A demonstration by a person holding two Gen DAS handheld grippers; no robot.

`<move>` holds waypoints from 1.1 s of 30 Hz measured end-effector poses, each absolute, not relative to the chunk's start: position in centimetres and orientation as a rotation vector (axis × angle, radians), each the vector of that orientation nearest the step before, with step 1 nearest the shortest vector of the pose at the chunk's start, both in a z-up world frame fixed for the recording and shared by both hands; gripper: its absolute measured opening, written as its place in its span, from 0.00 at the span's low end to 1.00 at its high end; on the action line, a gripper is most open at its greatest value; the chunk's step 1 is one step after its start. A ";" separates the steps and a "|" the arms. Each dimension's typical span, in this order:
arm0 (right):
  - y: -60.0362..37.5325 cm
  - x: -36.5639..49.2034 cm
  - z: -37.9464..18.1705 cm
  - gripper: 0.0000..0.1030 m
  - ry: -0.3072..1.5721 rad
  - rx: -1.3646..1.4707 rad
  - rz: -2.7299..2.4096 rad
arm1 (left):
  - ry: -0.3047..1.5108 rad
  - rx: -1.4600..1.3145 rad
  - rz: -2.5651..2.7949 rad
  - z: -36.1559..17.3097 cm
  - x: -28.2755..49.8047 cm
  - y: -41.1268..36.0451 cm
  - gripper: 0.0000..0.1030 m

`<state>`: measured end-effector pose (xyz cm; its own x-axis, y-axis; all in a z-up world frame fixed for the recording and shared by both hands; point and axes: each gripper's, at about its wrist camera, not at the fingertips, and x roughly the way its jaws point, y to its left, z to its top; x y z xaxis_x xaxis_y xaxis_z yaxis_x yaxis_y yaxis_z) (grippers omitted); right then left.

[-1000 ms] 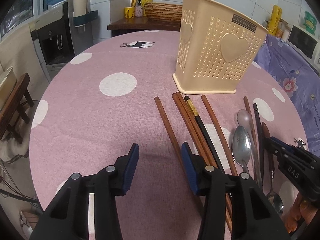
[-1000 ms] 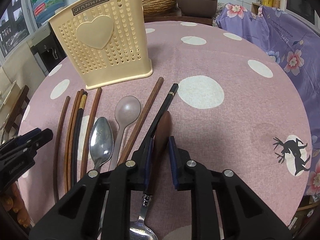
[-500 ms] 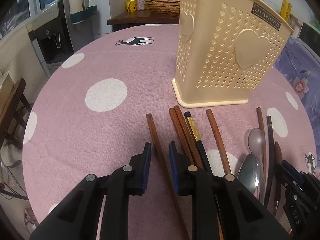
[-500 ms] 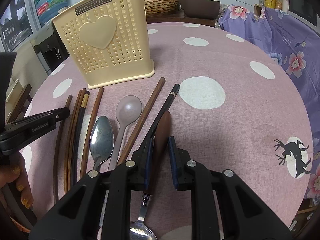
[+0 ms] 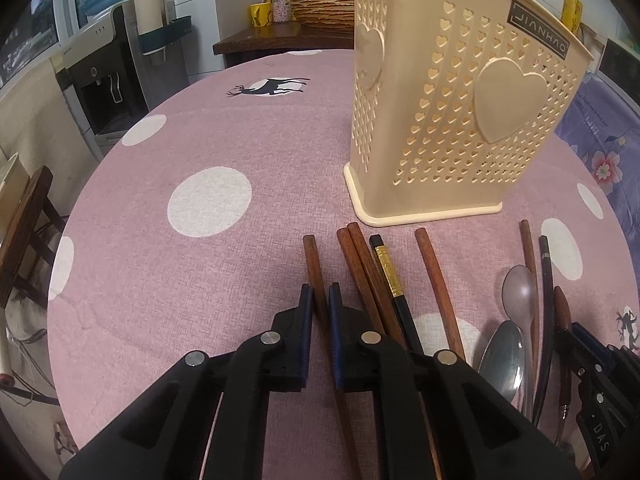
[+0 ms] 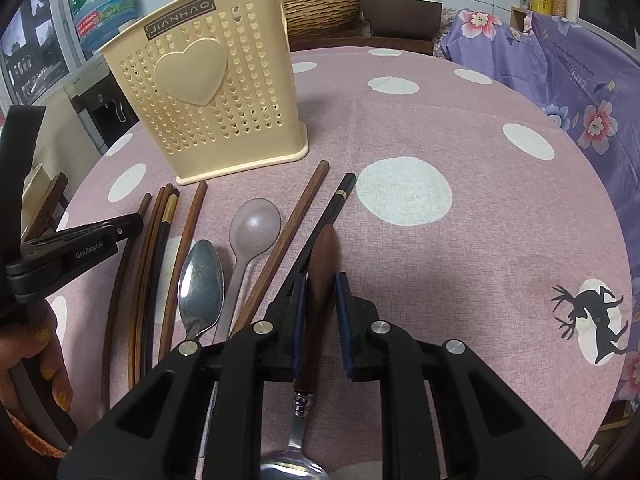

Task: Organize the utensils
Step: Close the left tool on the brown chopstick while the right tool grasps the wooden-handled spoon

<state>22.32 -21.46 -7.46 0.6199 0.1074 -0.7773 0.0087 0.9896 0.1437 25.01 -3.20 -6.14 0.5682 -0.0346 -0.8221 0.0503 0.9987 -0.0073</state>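
Observation:
A cream heart-pattern utensil holder (image 5: 460, 120) (image 6: 208, 100) stands upright on the pink dotted tablecloth (image 5: 200, 280). In front of it lie several chopsticks and spoons in a row. My left gripper (image 5: 318, 292) is closing its jaws, and the leftmost brown chopstick (image 5: 310, 252) lies between its pads, which touch it. It also shows at the left of the right wrist view as the left gripper (image 6: 120, 228). My right gripper (image 6: 322, 280) is closing its jaws on the dark wooden handle of a metal spoon (image 6: 324, 248) that lies flat on the cloth.
Between the grippers lie a steel spoon (image 6: 200, 276), a pale plastic spoon (image 6: 254, 228), a black chopstick (image 6: 336, 204) and more brown ones. A purple floral cloth (image 6: 560, 60) borders the table's right. A water dispenser (image 5: 104, 80) and a wooden chair (image 5: 24, 216) stand off the left edge.
My left gripper slid forward and right over the leftmost chopstick, and its jaws came from wide apart to nearly together around it. The right gripper stayed put on the spoon handle.

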 end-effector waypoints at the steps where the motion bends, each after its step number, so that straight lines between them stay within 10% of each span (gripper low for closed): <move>1: -21.6 22.3 -7.5 0.15 0.898 0.143 0.054 | 0.965 0.011 -0.054 -6.1 25.1 -3.1 0.09; 33: -25.5 16.5 1.3 0.01 0.580 0.160 0.123 | 0.577 -0.117 -0.132 5.3 17.8 1.0 0.08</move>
